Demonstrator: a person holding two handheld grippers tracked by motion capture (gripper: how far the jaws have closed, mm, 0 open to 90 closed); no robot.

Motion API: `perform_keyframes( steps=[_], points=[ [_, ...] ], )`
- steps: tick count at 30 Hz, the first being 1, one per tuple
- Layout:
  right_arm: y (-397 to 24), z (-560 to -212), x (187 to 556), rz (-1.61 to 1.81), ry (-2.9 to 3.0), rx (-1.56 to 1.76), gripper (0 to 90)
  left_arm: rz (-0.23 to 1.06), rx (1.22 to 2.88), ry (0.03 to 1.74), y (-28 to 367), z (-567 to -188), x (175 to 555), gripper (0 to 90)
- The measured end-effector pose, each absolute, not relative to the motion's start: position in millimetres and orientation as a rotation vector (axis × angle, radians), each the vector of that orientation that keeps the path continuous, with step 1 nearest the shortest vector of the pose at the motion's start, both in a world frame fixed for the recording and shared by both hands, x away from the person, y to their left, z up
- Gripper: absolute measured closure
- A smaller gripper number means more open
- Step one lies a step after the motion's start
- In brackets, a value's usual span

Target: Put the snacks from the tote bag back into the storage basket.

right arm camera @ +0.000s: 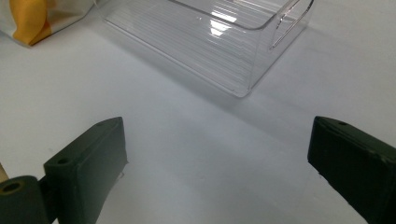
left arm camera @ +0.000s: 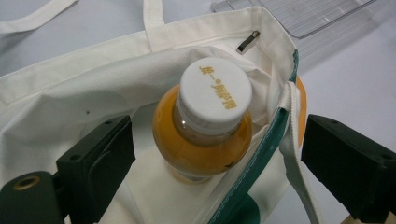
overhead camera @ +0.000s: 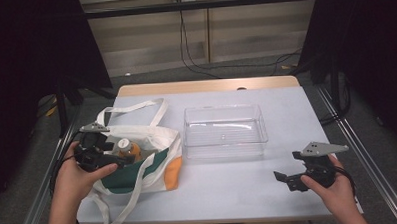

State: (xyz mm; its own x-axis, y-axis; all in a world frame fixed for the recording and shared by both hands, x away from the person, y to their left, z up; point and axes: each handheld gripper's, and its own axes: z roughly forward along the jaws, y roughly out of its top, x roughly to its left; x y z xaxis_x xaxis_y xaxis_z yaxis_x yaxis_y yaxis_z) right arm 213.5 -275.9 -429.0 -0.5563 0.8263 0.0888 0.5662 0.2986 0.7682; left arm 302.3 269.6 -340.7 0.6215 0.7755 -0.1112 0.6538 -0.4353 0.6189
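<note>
An orange juice bottle [overhead camera: 125, 148] with a white cap [left arm camera: 215, 93] stands inside a white tote bag [overhead camera: 152, 138] with green and orange trim, at the table's left. My left gripper [overhead camera: 113, 156] reaches into the bag's mouth. Seen in its own view, the left gripper [left arm camera: 219, 135] is open. One jaw is inside the bag and the other is outside the bag's green edge [left arm camera: 261, 154], with the bottle between them untouched. My right gripper [overhead camera: 288, 179] hovers low at the front right. In its own view the right gripper [right arm camera: 217, 140] is open over bare table.
A clear plastic bin [overhead camera: 224, 109] sits empty at the table's middle, its corner [right arm camera: 243, 84] ahead of the right gripper. The bag's straps [overhead camera: 136, 106] trail on the light table [overhead camera: 229, 196]. Metal rails run along both table sides, and cables lie on the floor behind.
</note>
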Motion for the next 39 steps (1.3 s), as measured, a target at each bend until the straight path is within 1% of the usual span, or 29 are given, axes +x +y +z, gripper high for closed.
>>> perform_keyframes(
  steps=[9, 14, 17, 21, 25, 39],
  points=[
    [-276, -429, 212, 1.124, 2.251, 1.263, 4.3, 0.254, 2.183, 1.128, 269, -340, 302, 9.5],
    [-278, -429, 210, 1.132, 2.236, 1.268, 4.4, 0.226, 2.192, 1.131, 265, -339, 303, 9.7],
    [-280, -429, 210, 1.125, 2.235, 1.275, 4.4, 0.231, 2.203, 1.128, 262, -337, 303, 12.3],
    [-280, -428, 209, 1.131, 2.23, 1.279, 4.4, 0.197, 2.235, 1.138, 262, -336, 304, 17.2],
    [-279, -430, 210, 1.126, 2.241, 1.277, 4.4, 0.19, 2.254, 1.143, 262, -337, 306, 17.8],
    [-278, -429, 211, 1.131, 2.237, 1.275, 4.4, 0.177, 2.304, 1.18, 259, -332, 315, 26.5]
  ],
)
